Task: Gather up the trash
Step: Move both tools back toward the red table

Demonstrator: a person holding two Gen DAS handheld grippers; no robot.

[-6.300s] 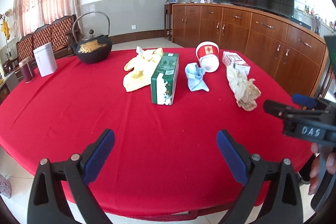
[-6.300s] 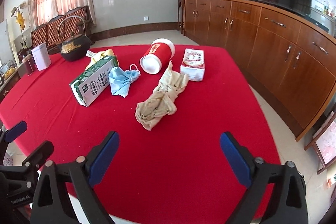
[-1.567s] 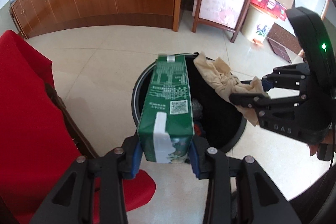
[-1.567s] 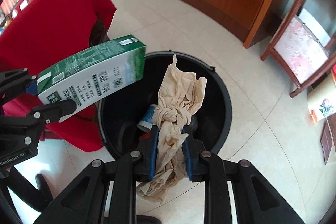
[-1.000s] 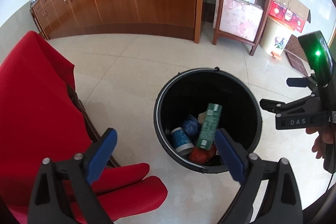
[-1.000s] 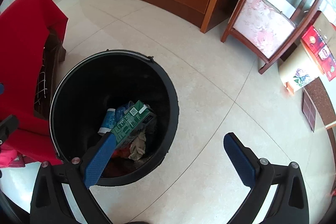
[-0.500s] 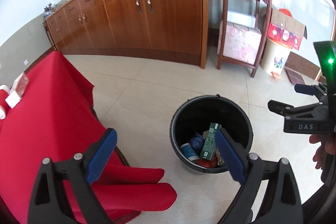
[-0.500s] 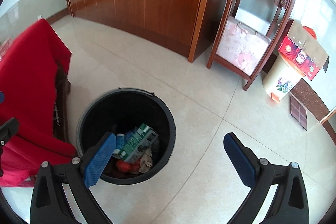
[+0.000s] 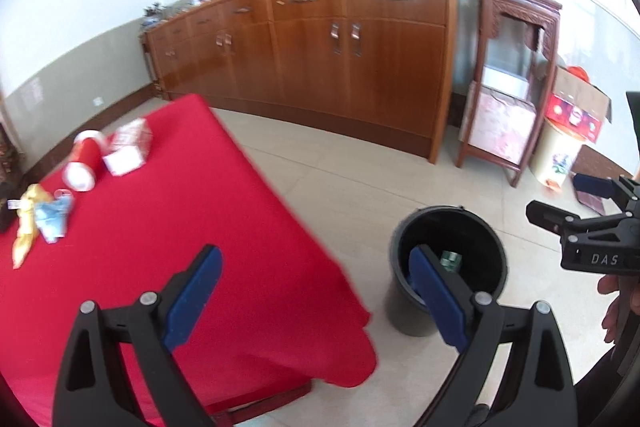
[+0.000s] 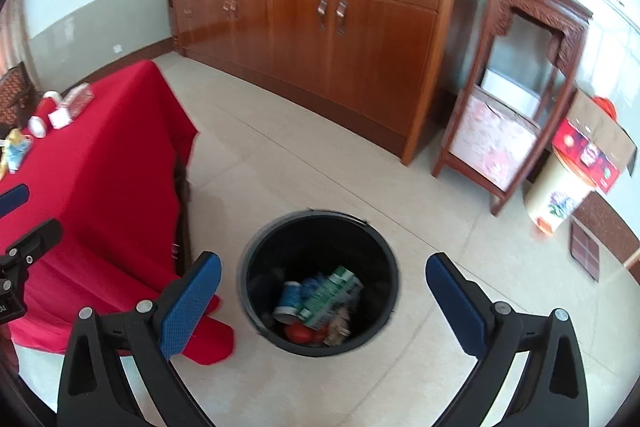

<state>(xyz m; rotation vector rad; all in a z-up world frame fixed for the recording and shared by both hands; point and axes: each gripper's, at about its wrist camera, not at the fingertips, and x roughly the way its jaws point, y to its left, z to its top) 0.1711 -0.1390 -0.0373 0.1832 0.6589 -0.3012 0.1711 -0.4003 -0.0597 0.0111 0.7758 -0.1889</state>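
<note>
Both grippers have risen away from the black bin [image 10: 320,247] since a moment ago. The green carton [image 10: 330,293] is lying inside it among other rubbish, between and ahead of the right gripper [image 10: 322,301] fingers, whose jaws are standing wide apart, empty. The left gripper [image 9: 316,295] is likewise hanging released, the red-clothed table [image 9: 160,227] beyond its left finger, a red cup [image 9: 82,163] and blue mask [image 9: 54,215] lying far beyond.
</note>
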